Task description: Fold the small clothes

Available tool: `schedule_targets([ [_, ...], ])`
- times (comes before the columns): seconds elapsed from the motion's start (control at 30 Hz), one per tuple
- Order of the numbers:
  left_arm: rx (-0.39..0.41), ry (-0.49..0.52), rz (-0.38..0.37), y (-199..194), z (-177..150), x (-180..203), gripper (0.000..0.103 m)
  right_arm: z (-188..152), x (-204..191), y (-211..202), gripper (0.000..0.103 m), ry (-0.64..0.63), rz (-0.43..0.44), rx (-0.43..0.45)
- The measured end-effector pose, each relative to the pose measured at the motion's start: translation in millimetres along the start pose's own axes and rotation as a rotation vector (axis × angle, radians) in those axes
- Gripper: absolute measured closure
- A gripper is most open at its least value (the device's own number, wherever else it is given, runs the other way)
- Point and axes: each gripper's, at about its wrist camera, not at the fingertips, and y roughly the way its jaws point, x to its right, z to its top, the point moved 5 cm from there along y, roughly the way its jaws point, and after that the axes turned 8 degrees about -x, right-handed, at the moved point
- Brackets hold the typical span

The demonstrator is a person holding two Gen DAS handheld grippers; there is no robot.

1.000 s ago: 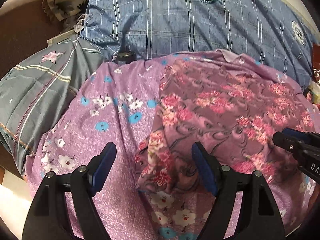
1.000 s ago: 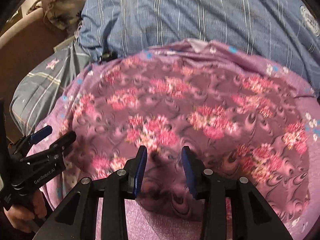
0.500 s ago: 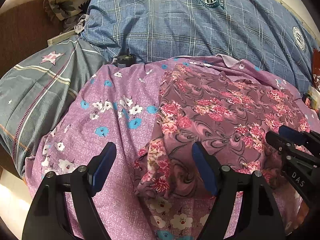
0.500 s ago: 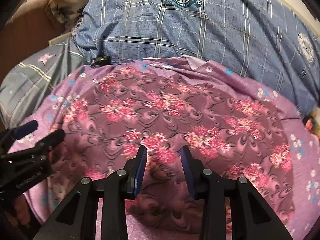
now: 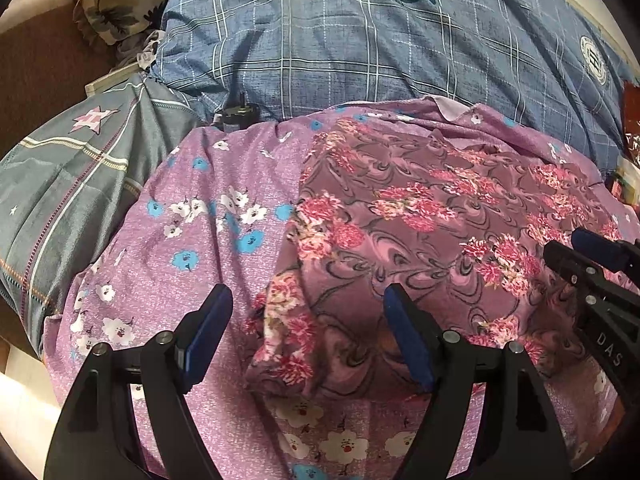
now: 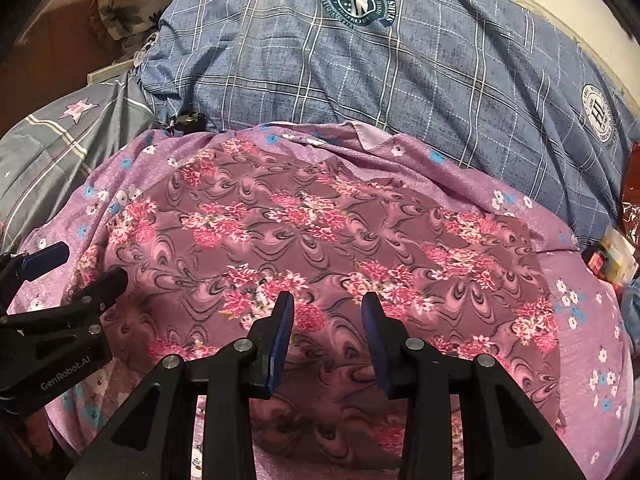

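From my left gripper [image 5: 306, 338], jaws wide and empty, the rose-print garment [image 5: 420, 232] lies spread on the lilac flowered sheet [image 5: 192, 232], its near-left corner between my pads. From my right gripper [image 6: 326, 338], jaws narrower, empty, over its near hem; I judge we're lining up to pinch that edge and fold.

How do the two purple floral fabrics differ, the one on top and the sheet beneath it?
The floral garment is darker mauve with pink flower clusters and swirls; the lilac sheet is paler, with scattered white and blue blossoms. The garment lies on top, its near-left corner rumpled; the sheet spreads wider beneath it, showing on the sides. Both are purple, floral and ungripped: left gripper and right gripper are open.
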Motion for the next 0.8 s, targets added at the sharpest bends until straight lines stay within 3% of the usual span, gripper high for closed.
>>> schedule_targets([
  [0.47,0.014,-0.02,0.003,-8,-3,-3,0.025,-5,22,-4,0.066,0.036,-0.012,0.005],
  [0.8,0.014,-0.133,-0.079,-40,-42,-29,0.025,-14,62,-26,0.066,0.15,0.084,0.049],
])
